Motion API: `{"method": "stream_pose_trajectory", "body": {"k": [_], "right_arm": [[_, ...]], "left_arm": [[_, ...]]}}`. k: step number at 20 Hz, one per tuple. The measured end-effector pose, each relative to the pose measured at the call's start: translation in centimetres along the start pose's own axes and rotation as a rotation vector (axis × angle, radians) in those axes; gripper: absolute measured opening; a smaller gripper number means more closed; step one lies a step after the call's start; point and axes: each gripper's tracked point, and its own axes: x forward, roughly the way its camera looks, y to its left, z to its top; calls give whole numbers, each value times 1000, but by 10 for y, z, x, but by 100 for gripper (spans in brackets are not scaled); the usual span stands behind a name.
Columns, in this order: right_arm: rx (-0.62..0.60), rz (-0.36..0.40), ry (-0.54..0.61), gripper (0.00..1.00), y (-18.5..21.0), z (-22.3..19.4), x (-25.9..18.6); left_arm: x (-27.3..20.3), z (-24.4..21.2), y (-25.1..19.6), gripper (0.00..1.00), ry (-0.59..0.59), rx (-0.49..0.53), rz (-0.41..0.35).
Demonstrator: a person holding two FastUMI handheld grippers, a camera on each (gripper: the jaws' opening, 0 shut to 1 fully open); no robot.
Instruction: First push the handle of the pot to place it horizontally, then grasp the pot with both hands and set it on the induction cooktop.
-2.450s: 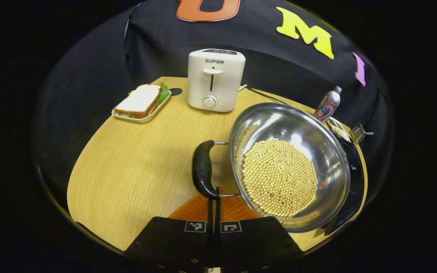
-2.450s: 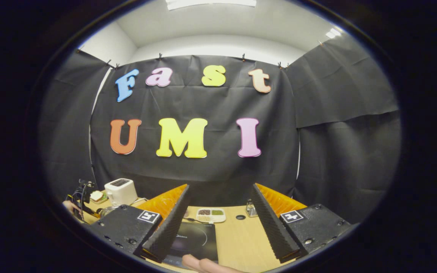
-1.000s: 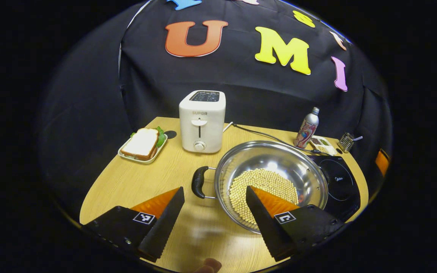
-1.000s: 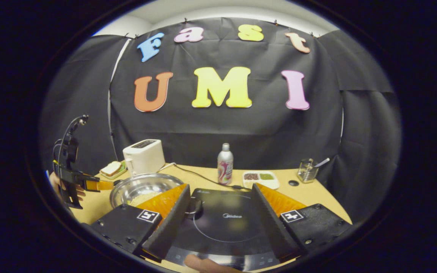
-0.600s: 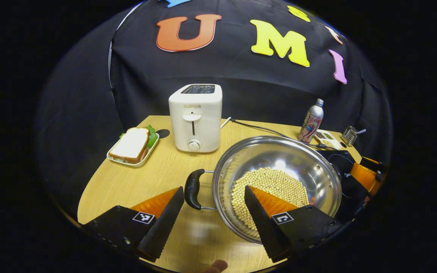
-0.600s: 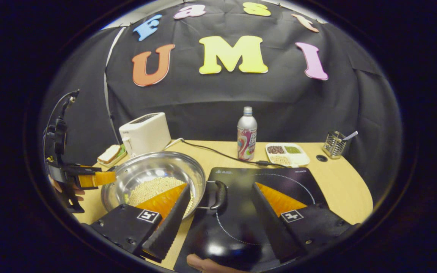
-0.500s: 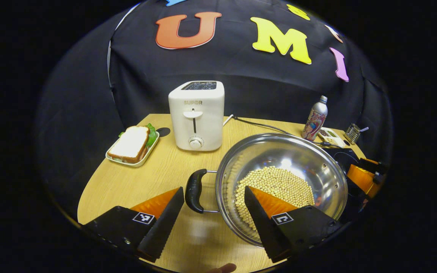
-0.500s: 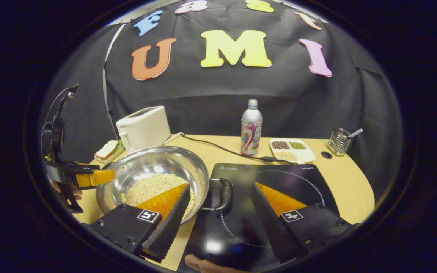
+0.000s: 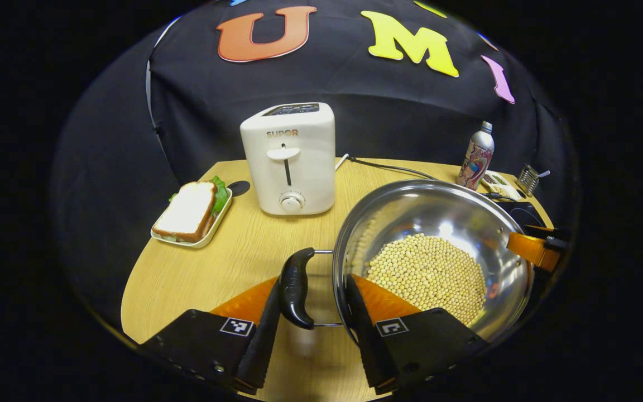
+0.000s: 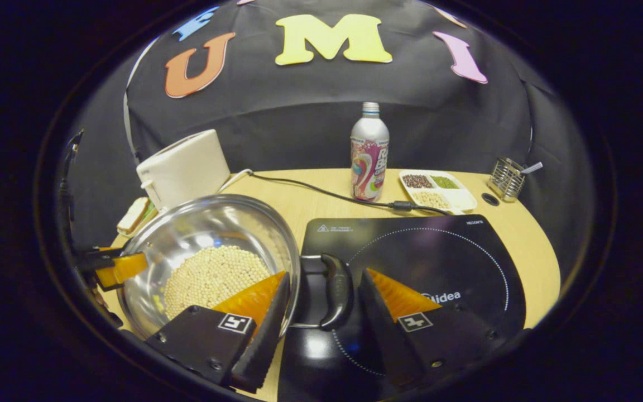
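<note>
the steel pot, part-filled with pale beans, is seen on the wooden table, its right edge beside the black induction cooktop. the left tongs are held spread, with the pot's left black handle set between the two fingers; the inner finger reaches over the pot's rim. the right tongs are likewise spread around the right black handle, neither finger pressed on it. farther off, a white toaster, a sandwich tray and a bottle are seen.
</note>
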Motion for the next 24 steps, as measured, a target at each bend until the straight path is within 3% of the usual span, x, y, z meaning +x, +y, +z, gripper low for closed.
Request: {"method": "stream_pose_trajectory", "body": {"k": [1, 3, 6, 8, 9, 12, 13, 14, 15, 16, 18, 19, 20, 21, 22, 23, 24], "right_arm": [[-8, 14, -4, 78, 4, 1, 2], [-8, 10, 1, 65, 4, 0, 1], [-18, 17, -5, 60, 4, 1, 2], [-22, 15, -2, 58, 5, 2, 3], [-24, 16, 0, 56, 5, 2, 3], [-18, 25, 7, 56, 7, 1, 2], [-17, 31, 15, 55, 7, 1, 1], [-16, 37, 22, 53, 7, 0, 0], [-8, 46, 30, 51, 9, -2, -3], [-2, 57, 32, 51, 11, -4, -9], [7, 76, 34, 51, 12, -2, -21], [4, 81, 33, 51, 12, 0, -29], [1, 85, 28, 51, 12, 4, -40], [-2, 89, 21, 51, 11, 9, -50], [-2, 92, 16, 51, 10, 12, -61], [-7, 96, 8, 51, 9, 18, -73], [-6, 97, -4, 51, 5, 24, -85]], "left_arm": [[-1, 0, 0, 64, 0, 2, 0], [1, 0, 0, 63, 2, 13, 1], [1, 2, 0, 63, 10, 35, 10], [0, 1, 0, 72, 21, 33, 12], [0, 3, 0, 53, 20, 18, 11], [-2, 0, 0, 57, 46, 1, 14], [-6, -1, 0, 66, 51, 5, 18], [-10, 1, 1, 57, 47, 10, 24], [-15, 1, 2, 66, 48, 12, 32], [-21, 2, 4, 57, 46, 11, 40], [-37, 7, 4, 57, 39, 21, 53], [-46, 11, 4, 66, 32, 25, 58], [-57, 13, 3, 57, 32, 28, 61], [-66, 16, 2, 57, 28, 27, 62], [-77, 20, 0, 66, 25, 27, 64], [-88, 25, -3, 57, 20, 26, 65], [-99, 31, -7, 57, 12, 25, 65]]}}
